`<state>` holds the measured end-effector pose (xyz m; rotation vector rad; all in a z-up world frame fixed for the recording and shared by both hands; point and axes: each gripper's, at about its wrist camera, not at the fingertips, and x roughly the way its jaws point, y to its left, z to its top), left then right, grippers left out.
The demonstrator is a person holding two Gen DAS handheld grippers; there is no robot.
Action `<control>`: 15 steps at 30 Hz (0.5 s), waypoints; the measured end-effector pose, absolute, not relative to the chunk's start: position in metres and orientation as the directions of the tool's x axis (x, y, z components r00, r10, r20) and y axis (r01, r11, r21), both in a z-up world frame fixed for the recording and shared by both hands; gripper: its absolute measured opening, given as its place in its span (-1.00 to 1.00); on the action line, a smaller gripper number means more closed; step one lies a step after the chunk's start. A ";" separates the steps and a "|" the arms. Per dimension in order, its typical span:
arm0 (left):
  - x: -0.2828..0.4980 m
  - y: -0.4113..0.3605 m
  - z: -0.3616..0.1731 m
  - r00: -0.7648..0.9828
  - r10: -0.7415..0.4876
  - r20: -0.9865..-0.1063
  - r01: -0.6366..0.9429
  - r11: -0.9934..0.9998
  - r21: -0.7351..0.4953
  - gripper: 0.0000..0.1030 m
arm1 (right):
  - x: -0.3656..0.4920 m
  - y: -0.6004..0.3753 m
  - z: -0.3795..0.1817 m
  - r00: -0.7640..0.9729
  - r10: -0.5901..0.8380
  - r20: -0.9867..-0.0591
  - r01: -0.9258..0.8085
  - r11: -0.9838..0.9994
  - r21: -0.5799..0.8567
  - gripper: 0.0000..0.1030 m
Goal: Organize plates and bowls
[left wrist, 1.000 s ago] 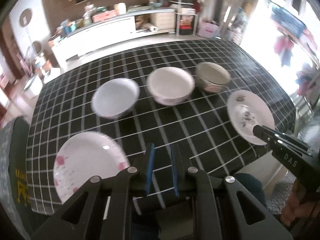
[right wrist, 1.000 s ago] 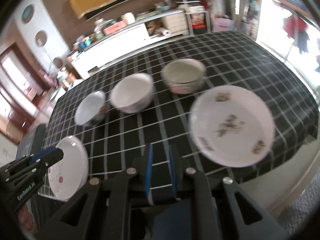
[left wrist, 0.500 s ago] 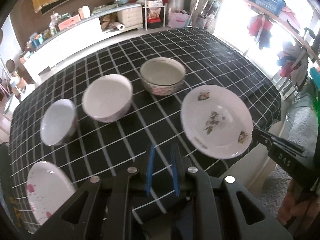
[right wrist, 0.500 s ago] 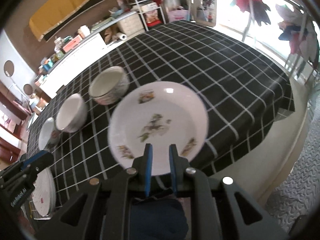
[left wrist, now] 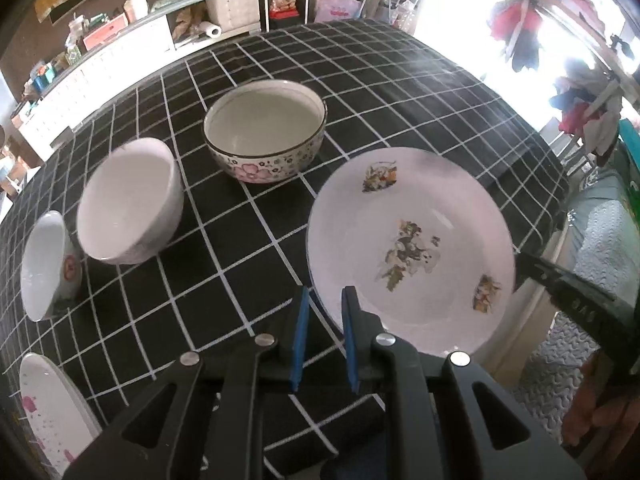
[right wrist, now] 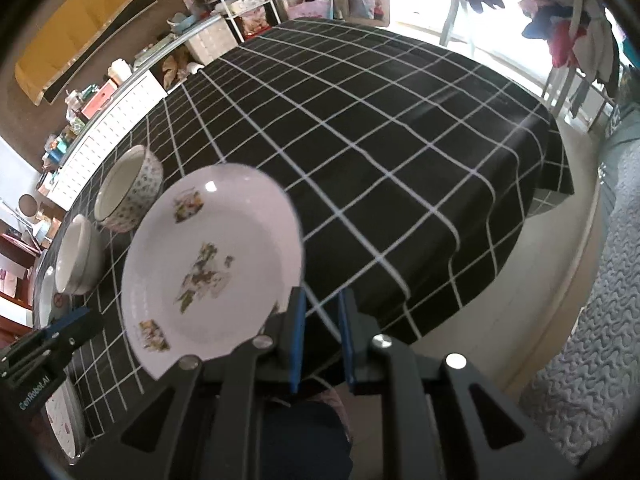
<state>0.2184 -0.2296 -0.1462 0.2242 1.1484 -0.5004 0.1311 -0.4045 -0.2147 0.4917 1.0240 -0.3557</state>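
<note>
A white plate with flower prints [left wrist: 412,248] [right wrist: 212,268] lies near the table's front edge. My left gripper [left wrist: 324,332] is shut and empty, just at the plate's near-left rim; whether it touches is unclear. My right gripper [right wrist: 322,320] is also shut and empty, beside the plate's near-right rim, and its tip [left wrist: 524,264] shows at that rim in the left wrist view. Behind the plate stands a flower-patterned bowl [left wrist: 264,136] [right wrist: 128,190]. Left of it are a plain white bowl [left wrist: 128,204] [right wrist: 78,256] and a small bowl with a red mark [left wrist: 44,264]. A pink-speckled plate [left wrist: 44,412] [right wrist: 60,420] lies at the front left.
The black checked tablecloth [right wrist: 380,128] covers the table and hangs over its front edge and right corner. A white counter with clutter [left wrist: 120,48] and shelves stand beyond the far side. Clothes hang by the bright window [right wrist: 560,20] at right. The left gripper's body [right wrist: 52,340] shows left of the plate.
Both grippers have swung to the right and sunk toward the flower-print plate, which now fills more of each view. The dishes have not moved. Both pairs of jaws stay shut.
</note>
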 end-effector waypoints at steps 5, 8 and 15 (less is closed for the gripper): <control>0.232 -0.228 -0.158 0.298 -0.274 -0.915 0.469 0.877 -0.110 -0.41 | 0.145 -0.411 -0.214 0.505 -0.051 -0.862 0.474 0.851 0.227 -0.30; 0.238 -0.228 -0.163 0.307 -0.277 -0.911 0.464 0.879 -0.111 -0.40 | 0.154 -0.412 -0.218 0.512 -0.035 -0.858 0.453 0.860 0.236 -0.23; 0.249 -0.236 -0.179 0.265 -0.277 -0.924 0.472 0.873 -0.127 -0.40 | 0.169 -0.412 -0.232 0.487 -0.029 -0.873 0.434 0.875 0.214 -0.23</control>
